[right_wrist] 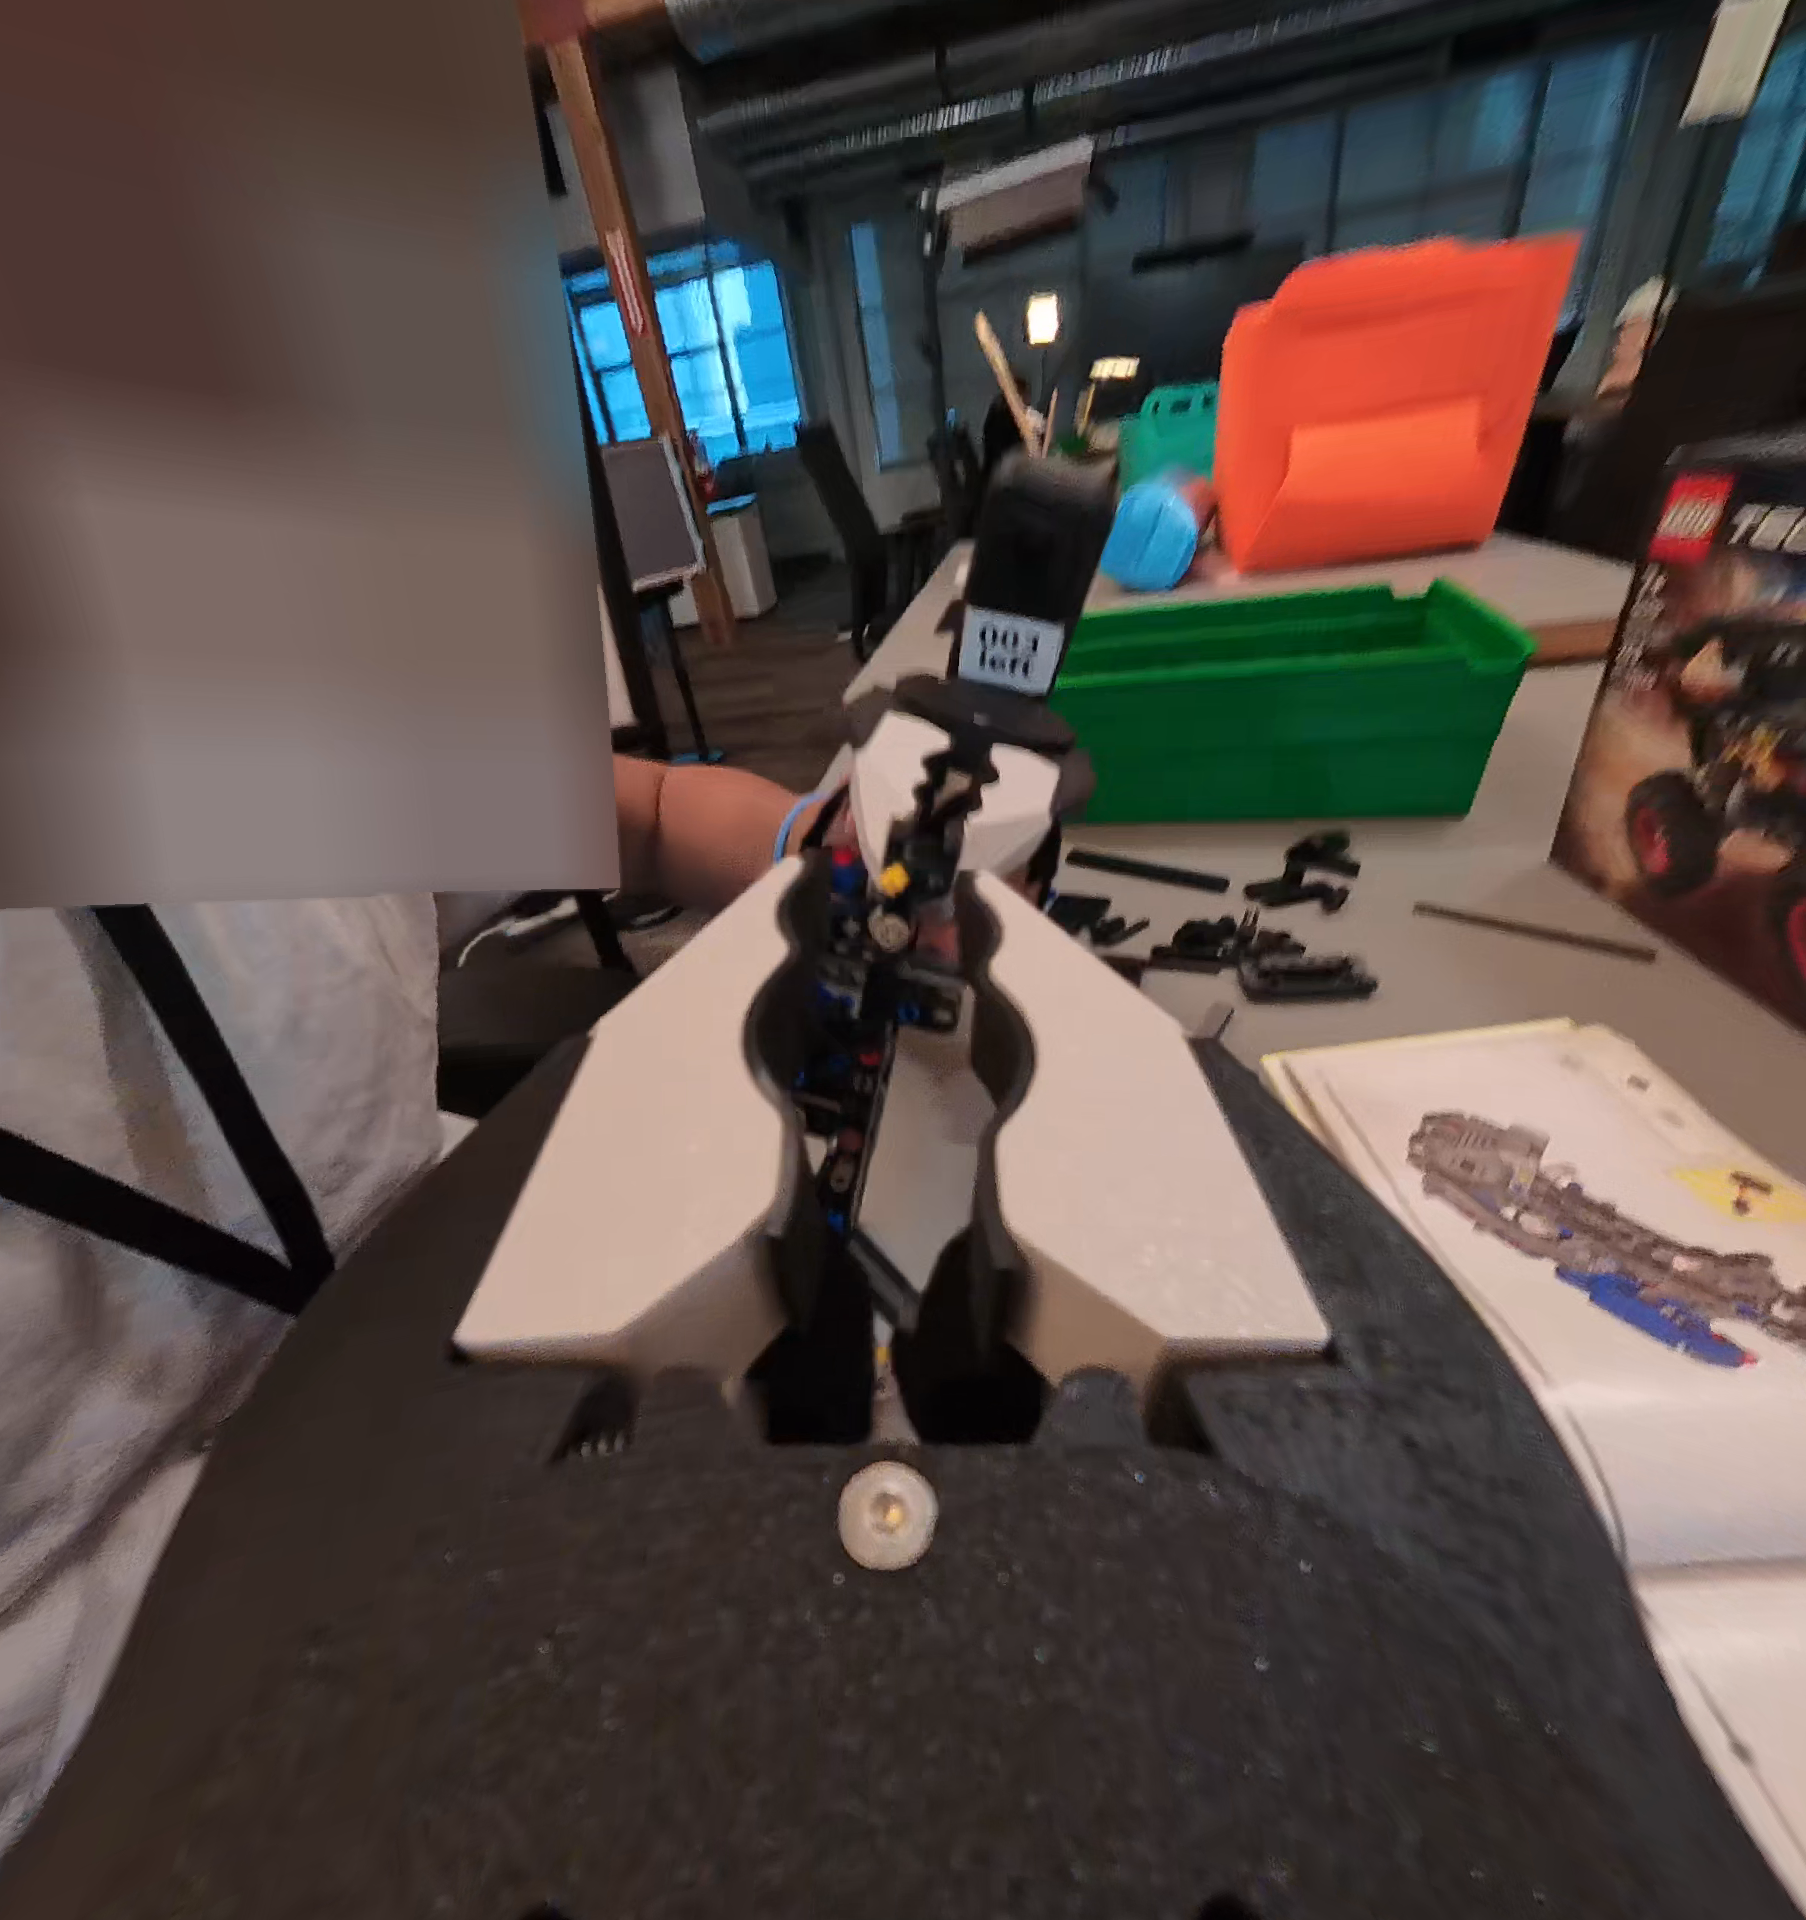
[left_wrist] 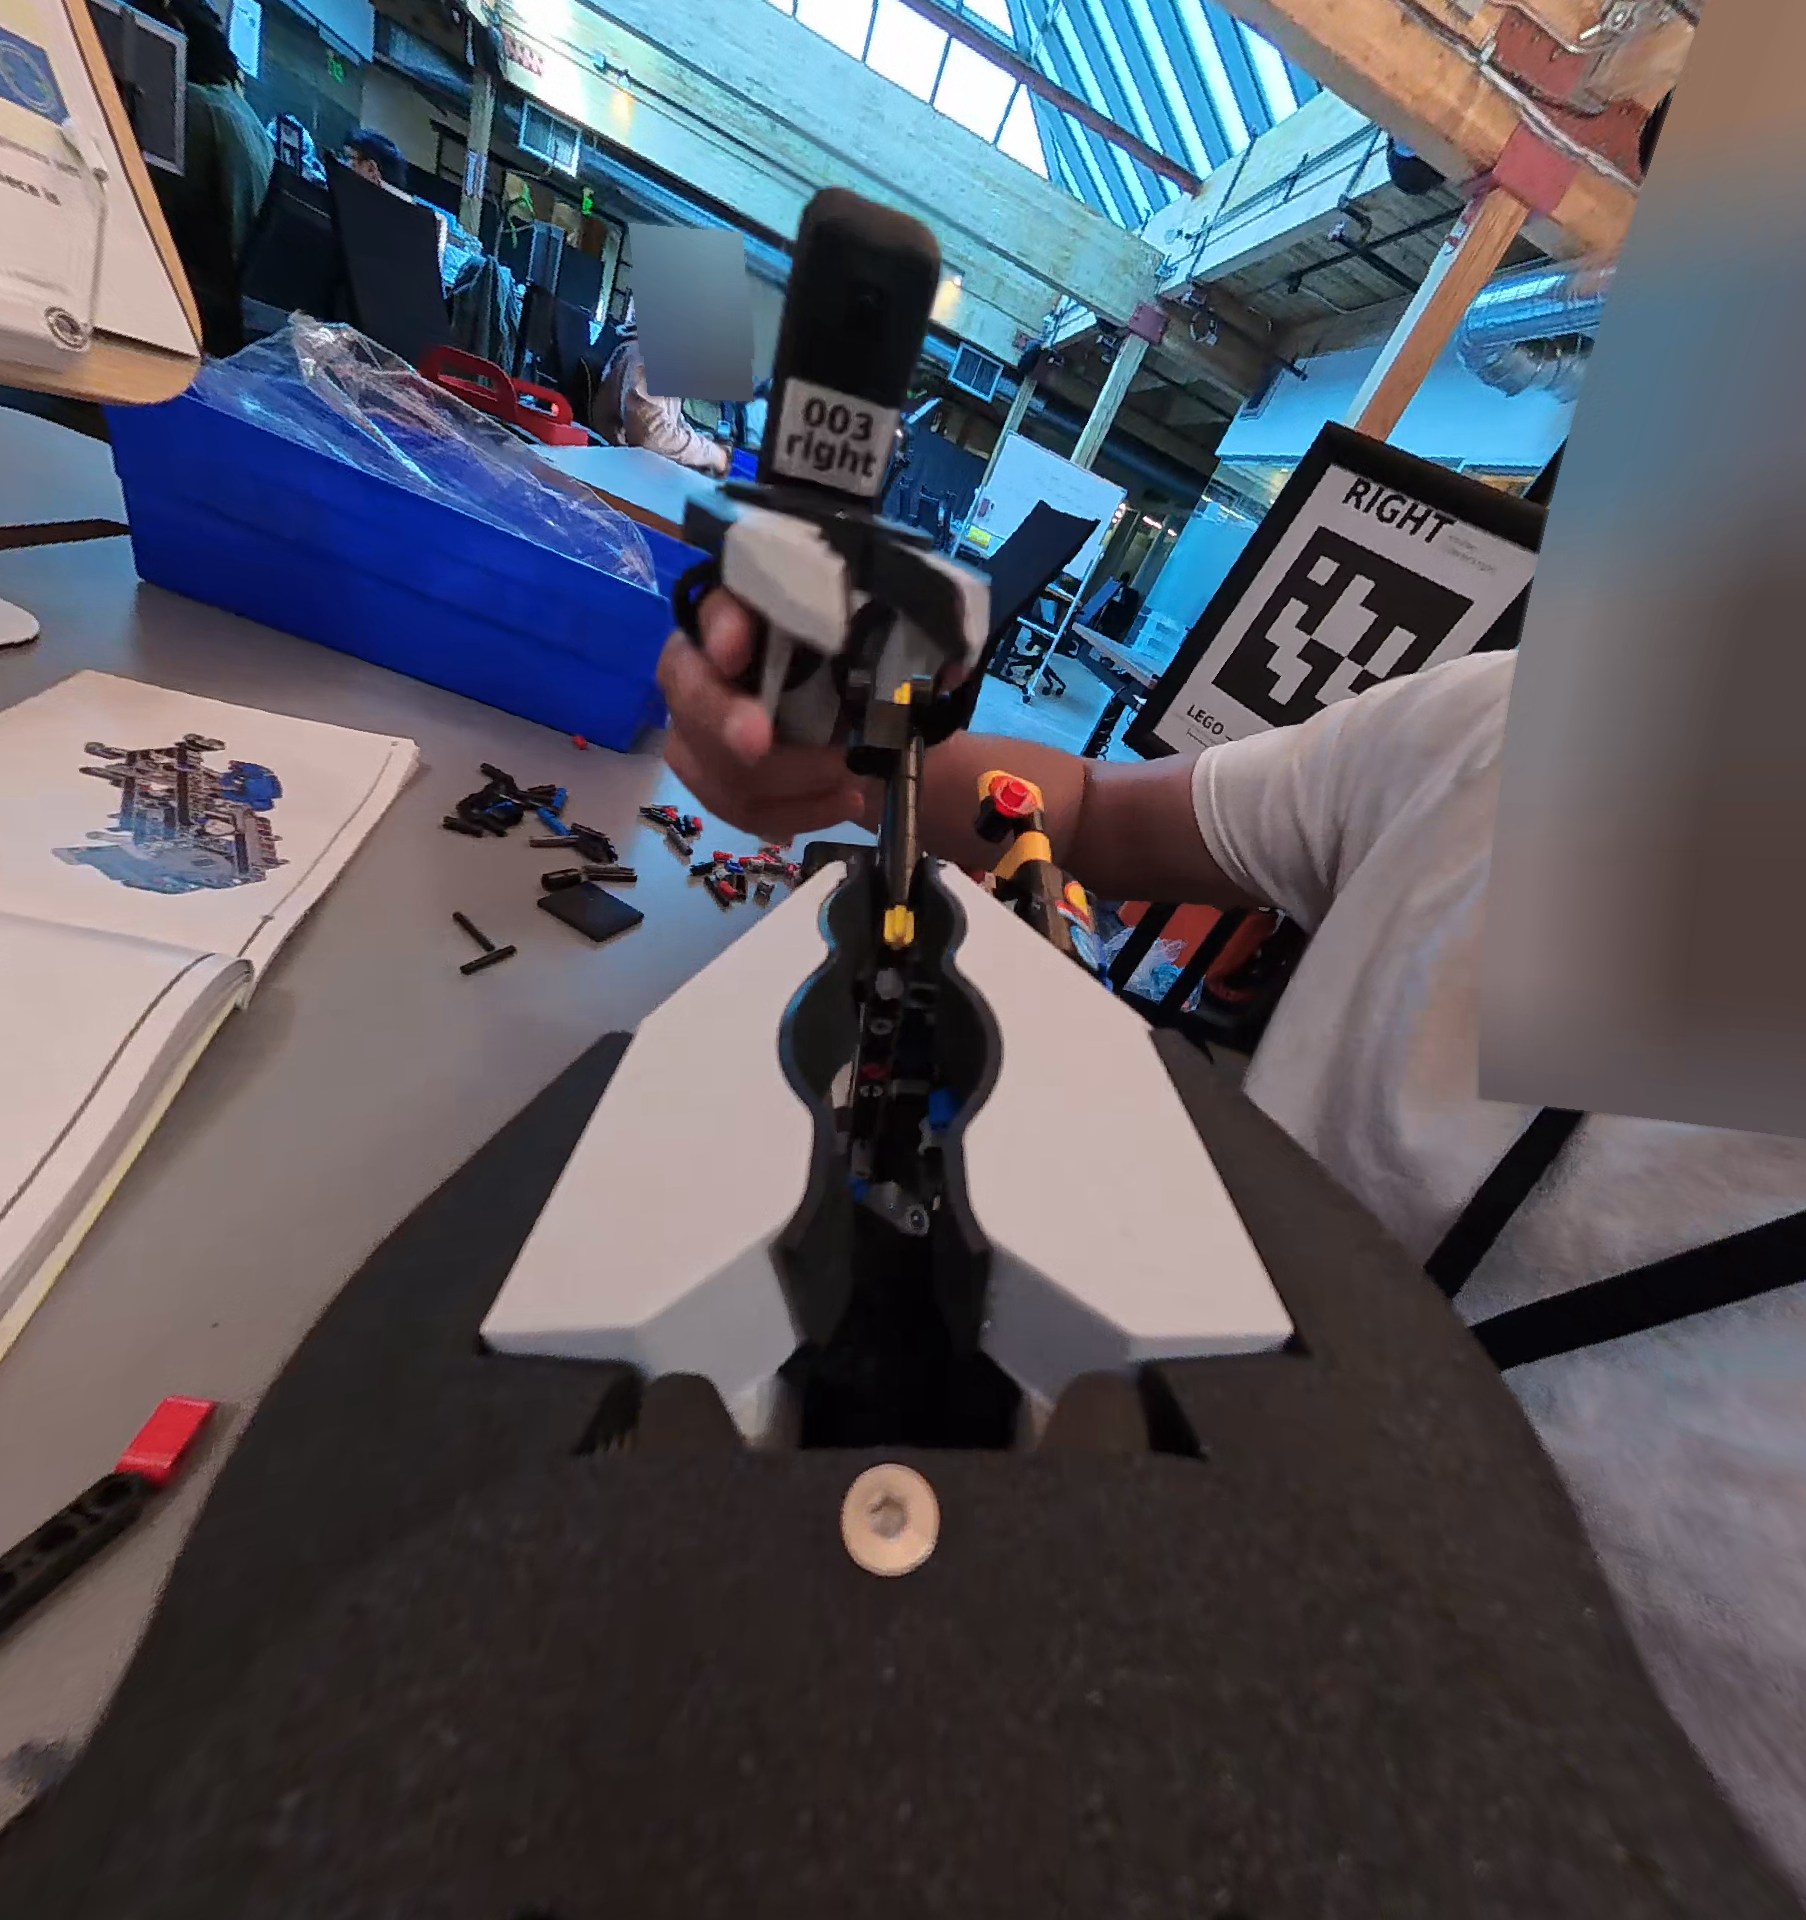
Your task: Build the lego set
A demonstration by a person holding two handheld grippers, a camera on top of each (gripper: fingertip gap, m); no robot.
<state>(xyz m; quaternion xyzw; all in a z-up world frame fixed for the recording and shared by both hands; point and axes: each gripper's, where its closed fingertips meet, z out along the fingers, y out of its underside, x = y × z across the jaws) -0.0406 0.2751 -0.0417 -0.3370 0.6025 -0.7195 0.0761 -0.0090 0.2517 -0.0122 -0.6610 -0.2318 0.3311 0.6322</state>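
**Left wrist view: both claws on one lego chassis, held in the air at the table edge**

Left gripper (left_wrist: 894, 935) is closed on the lego assembly (left_wrist: 894, 1091), a long narrow black build with blue, red and yellow pins, running forward between the white fingers (left_wrist: 691, 1164). Far end of it sits in the right gripper (left_wrist: 878, 686), held by a hand (left_wrist: 743, 748) facing this camera.

Right wrist view: right gripper (right_wrist: 878, 914) is clamped on the same lego assembly (right_wrist: 857, 1049), which leans against its left finger; a gap shows on the other side. Left gripper (right_wrist: 940, 821) grips the far end.

The build hangs off the table (left_wrist: 359, 1091), just past its near edge, in front of a person in a white shirt (left_wrist: 1398, 935).

On the table, near to far: a black beam with red tip (left_wrist: 57, 1527) at the lower left edge, the open instruction booklet (left_wrist: 130, 831), scattered small parts (left_wrist: 587, 831), then the blue bin (left_wrist: 390, 561). Bare grey tabletop lies between booklet and parts.

On the right-hand side: booklet pages (right_wrist: 1605, 1247), black parts (right_wrist: 1252, 945), the green bin (right_wrist: 1283, 707) and the set box (right_wrist: 1751, 748) standing at the frame's right edge.
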